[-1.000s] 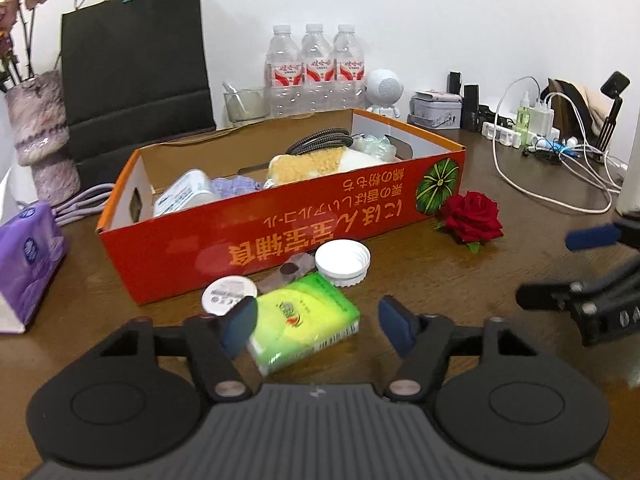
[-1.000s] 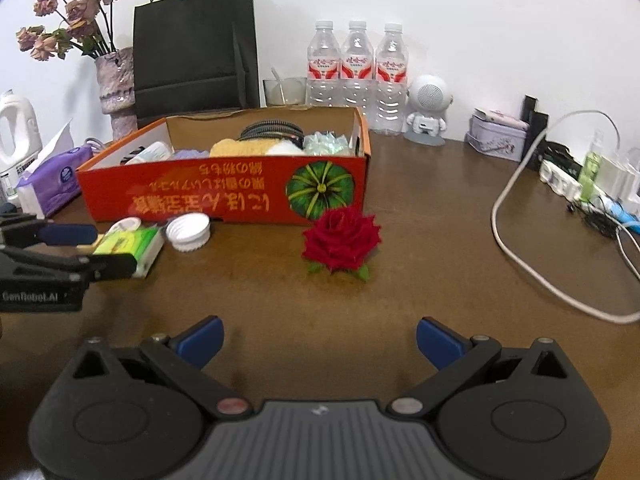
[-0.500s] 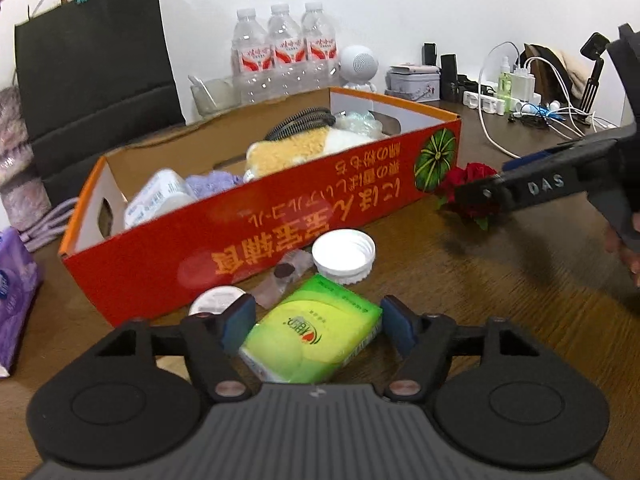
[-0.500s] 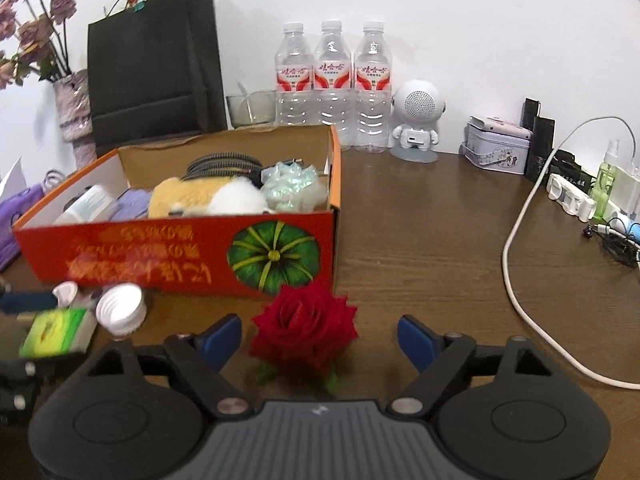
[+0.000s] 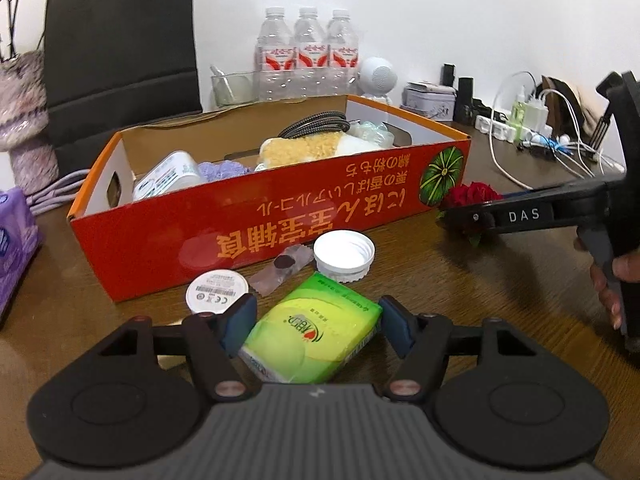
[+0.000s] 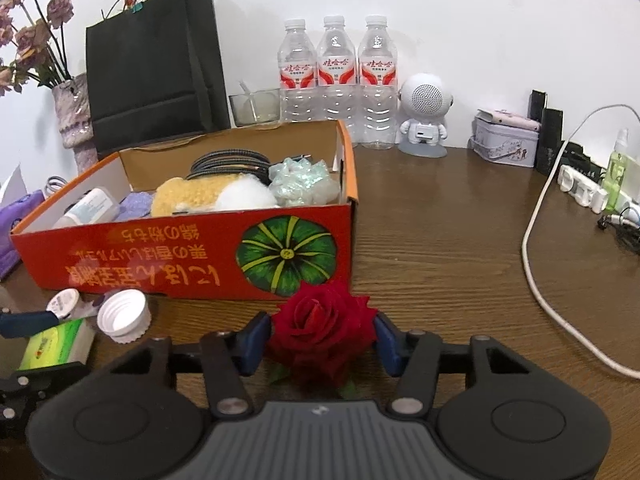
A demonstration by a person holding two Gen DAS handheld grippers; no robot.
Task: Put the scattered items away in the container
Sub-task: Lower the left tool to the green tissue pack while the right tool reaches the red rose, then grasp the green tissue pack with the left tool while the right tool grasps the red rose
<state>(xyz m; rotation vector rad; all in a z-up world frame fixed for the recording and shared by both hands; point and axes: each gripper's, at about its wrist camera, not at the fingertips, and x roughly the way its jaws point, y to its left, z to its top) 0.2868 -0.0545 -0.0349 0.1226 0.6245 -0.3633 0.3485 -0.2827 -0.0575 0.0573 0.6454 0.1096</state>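
Now both grippers have closed in: the right gripper (image 6: 322,338) brackets the red rose (image 6: 322,330), pads touching its petals, while the left gripper (image 5: 314,324) straddles the green tissue pack (image 5: 312,340), jaws apart, beside the orange box (image 5: 256,216). Two grasps look imminent.

Both tools are matte black with blue finger pads (image 5: 240,322); the right tool (image 5: 472,216) bears white "DAS" lettering.

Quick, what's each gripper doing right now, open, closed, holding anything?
Left gripper: open, jaws either side of the green tissue pack, not gripping it.
Right gripper: jaws around the red rose; whether they grip it cannot be told.
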